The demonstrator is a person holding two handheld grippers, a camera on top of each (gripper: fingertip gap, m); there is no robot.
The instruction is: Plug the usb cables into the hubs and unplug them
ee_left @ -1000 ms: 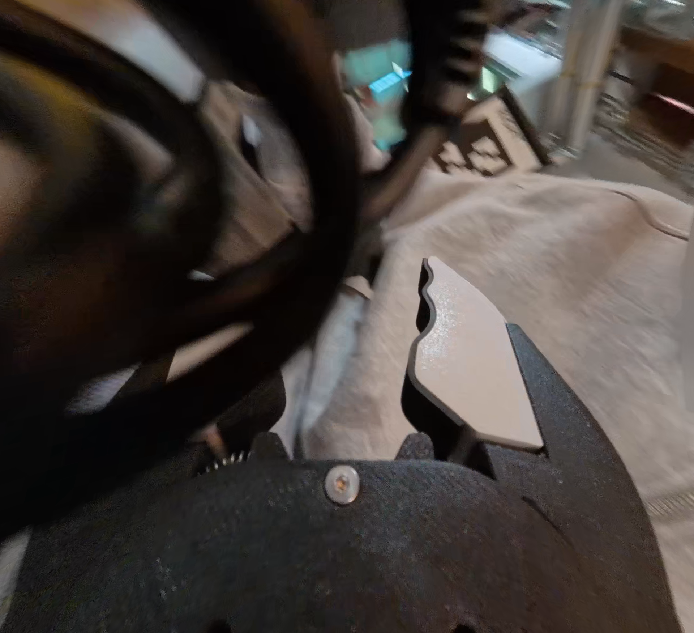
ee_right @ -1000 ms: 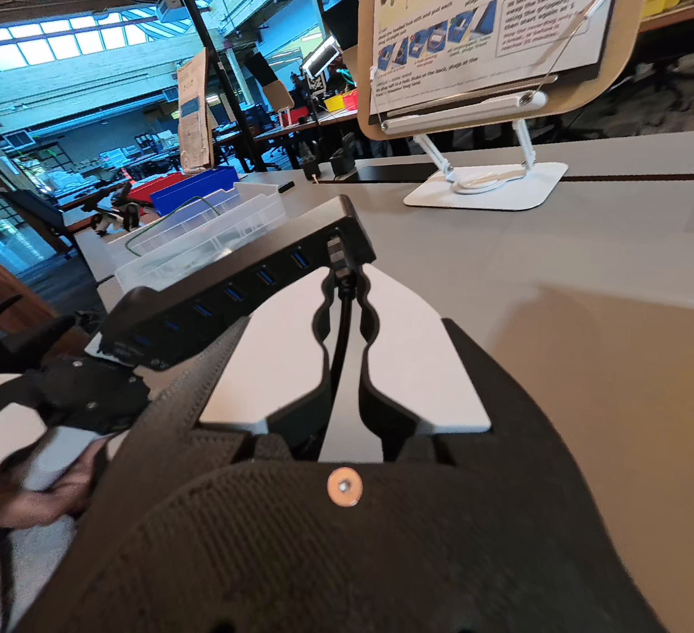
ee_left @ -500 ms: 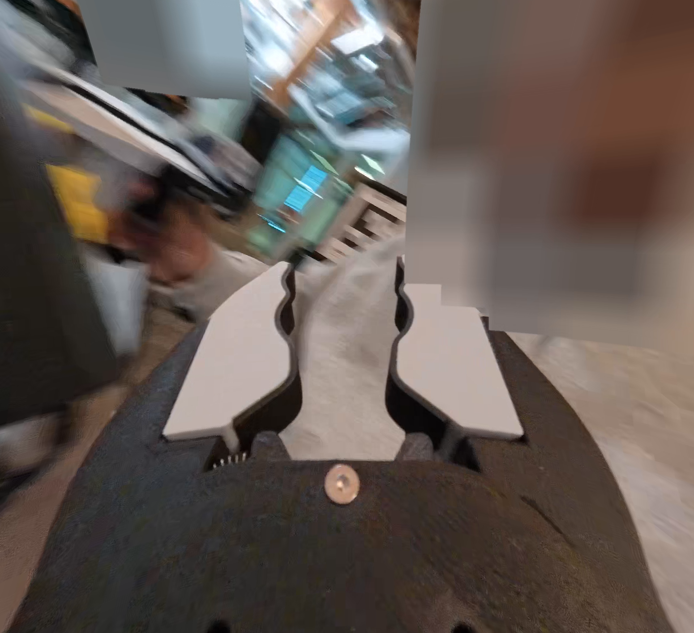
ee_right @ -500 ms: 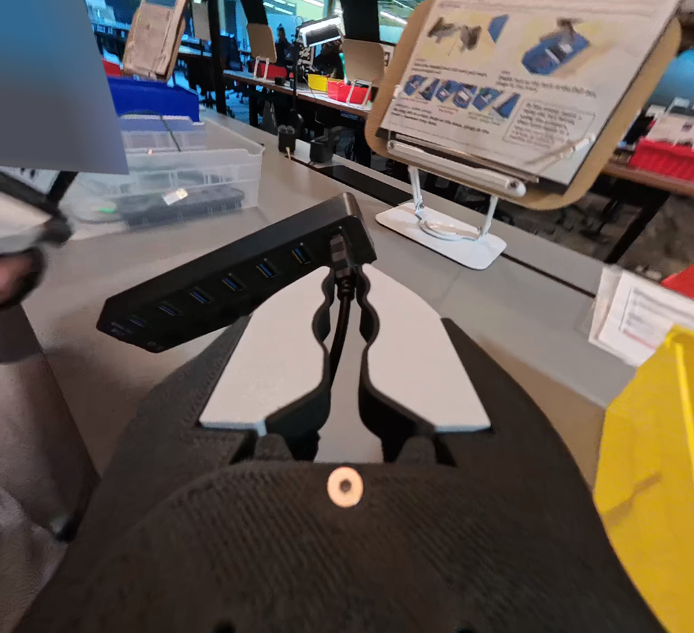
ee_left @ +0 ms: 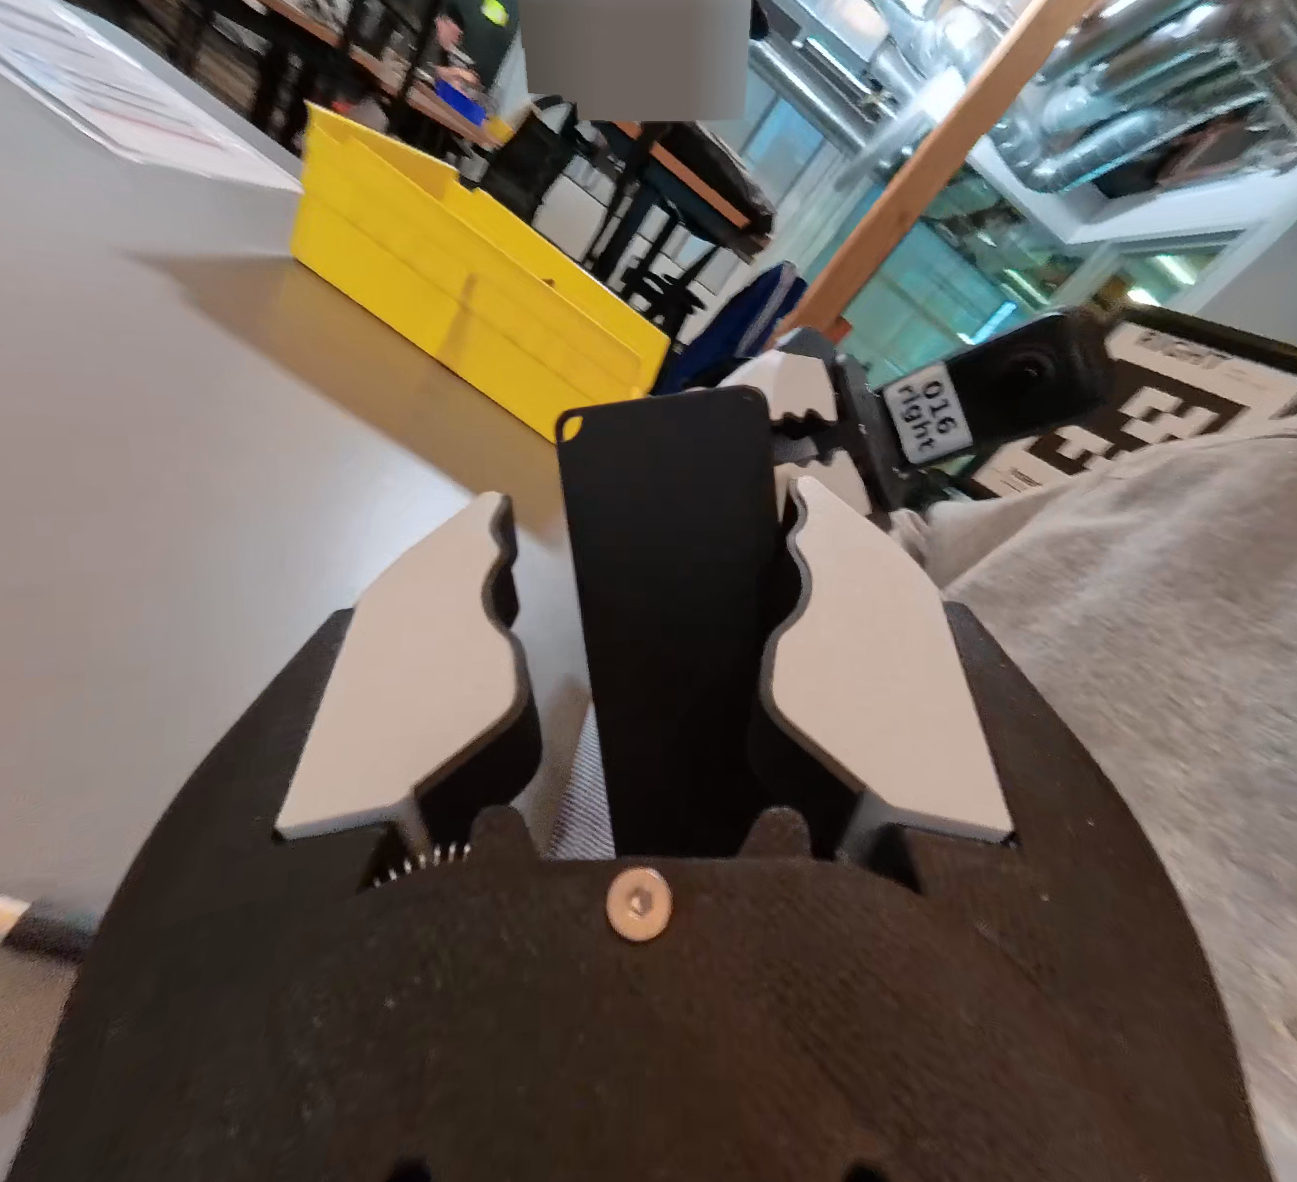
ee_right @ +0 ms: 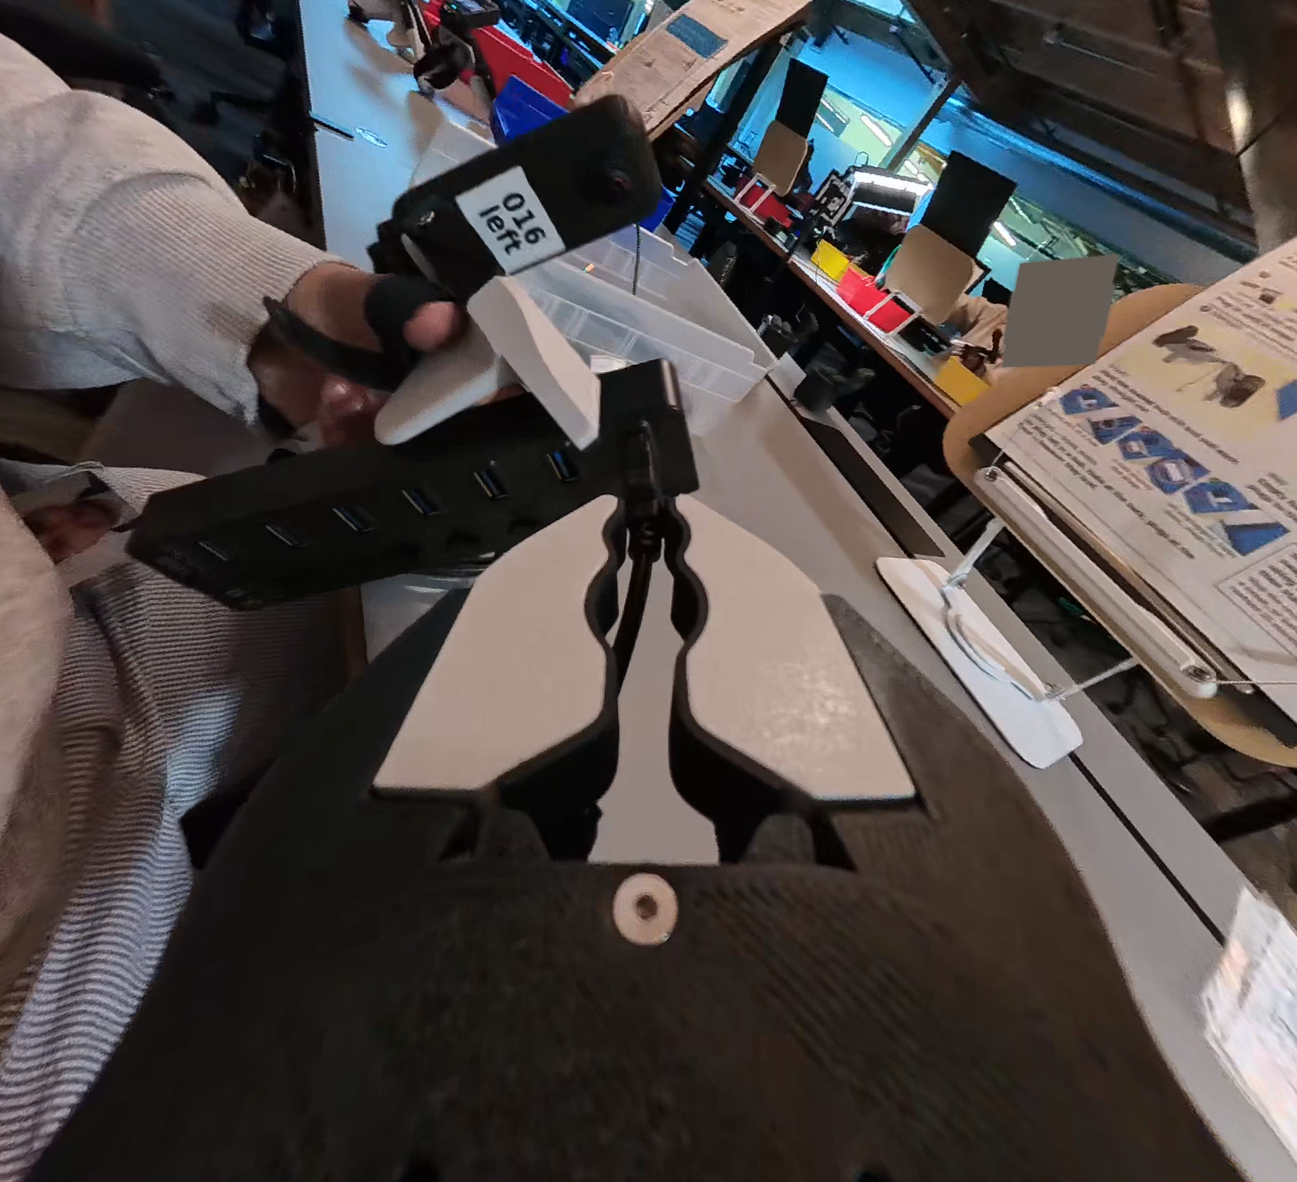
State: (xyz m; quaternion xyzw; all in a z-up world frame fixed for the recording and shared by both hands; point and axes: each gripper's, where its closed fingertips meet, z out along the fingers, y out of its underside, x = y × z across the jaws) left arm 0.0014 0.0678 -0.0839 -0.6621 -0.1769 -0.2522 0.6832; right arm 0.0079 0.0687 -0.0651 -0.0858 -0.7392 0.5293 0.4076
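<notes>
A long black USB hub (ee_right: 351,517) with a row of blue ports hangs in the air over the person's lap. My right gripper (ee_right: 646,510) is shut on the plug of a black USB cable (ee_right: 635,587), which sits in the hub's end port. In the left wrist view the hub (ee_left: 667,587) stands between the fingers of my left gripper (ee_left: 653,496). The jaws are open, with a gap on the left side. The left gripper also shows in the right wrist view (ee_right: 519,376), over the hub's plug end. The right gripper (ee_left: 807,418) shows behind the hub.
A yellow bin (ee_left: 456,278) sits on the grey table (ee_left: 140,446). A clear plastic bin (ee_right: 632,306) stands behind the hub. A document stand (ee_right: 1158,482) with a white base (ee_right: 982,657) is at the right. The person's sleeve (ee_right: 140,250) is at the left. Left and right tips are no more than a few centimetres apart.
My left gripper has swung round from the lap to the hub and now straddles it. My right gripper has tilted and carried the plugged hub toward the person.
</notes>
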